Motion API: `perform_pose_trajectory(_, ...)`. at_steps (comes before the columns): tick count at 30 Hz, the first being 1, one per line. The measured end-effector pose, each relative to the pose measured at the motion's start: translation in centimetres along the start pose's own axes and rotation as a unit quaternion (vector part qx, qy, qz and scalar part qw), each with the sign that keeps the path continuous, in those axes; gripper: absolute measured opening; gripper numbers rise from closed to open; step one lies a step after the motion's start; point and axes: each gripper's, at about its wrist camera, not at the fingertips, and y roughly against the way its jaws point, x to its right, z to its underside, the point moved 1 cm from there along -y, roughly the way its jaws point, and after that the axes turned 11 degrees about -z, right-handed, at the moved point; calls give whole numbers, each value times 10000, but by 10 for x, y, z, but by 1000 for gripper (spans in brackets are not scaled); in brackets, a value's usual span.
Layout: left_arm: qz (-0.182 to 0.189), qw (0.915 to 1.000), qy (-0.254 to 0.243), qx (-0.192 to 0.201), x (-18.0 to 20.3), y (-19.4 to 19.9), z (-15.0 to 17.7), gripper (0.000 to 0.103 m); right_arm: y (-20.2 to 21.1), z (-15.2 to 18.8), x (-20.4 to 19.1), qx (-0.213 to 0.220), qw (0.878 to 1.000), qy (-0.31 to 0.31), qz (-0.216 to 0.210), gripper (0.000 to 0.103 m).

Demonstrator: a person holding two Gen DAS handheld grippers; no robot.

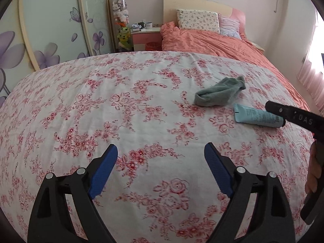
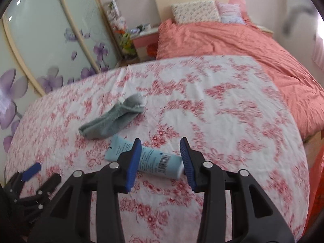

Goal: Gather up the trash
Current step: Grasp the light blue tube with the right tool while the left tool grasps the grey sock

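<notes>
Item under collection: a pale blue squeeze tube (image 2: 144, 158) lying flat on the floral bedsheet (image 2: 202, 105), just beside a grey-green sock (image 2: 109, 122).

Right gripper (image 2: 161, 158) stands part-open, jaws straddling the tube's barcode end, not yet closed on it. Left gripper (image 1: 161, 166) is spread wide over bare sheet, holding nothing.

Assessment: the tube appears light, soft-walled and smooth, likely to flatten and slip under pressure. Recommended hold is across the mid-body near the firmer cap end. The soft sheet will give beneath it.
</notes>
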Motion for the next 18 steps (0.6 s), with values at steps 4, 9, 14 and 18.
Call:
perform_pose_trajectory(4,19,10000,47,0,-5,-4,-1,87,6,12,-2,-277,9993,112,-209,39)
perform_pose_trajectory(9,46,9999,88,-43,-5,-5,0,87,14,33,-9,-353,9985,306,-285,39)
perform_pose_trajectory(14,46,10000,47,11,2,-4,-6,87,4,33,-13,-179,9995,277,9,33)
perform_pose_trajectory(18,171,9997,-58,167,17,-5,-22,87,7,37,-10,-95,9993,310,171,27)
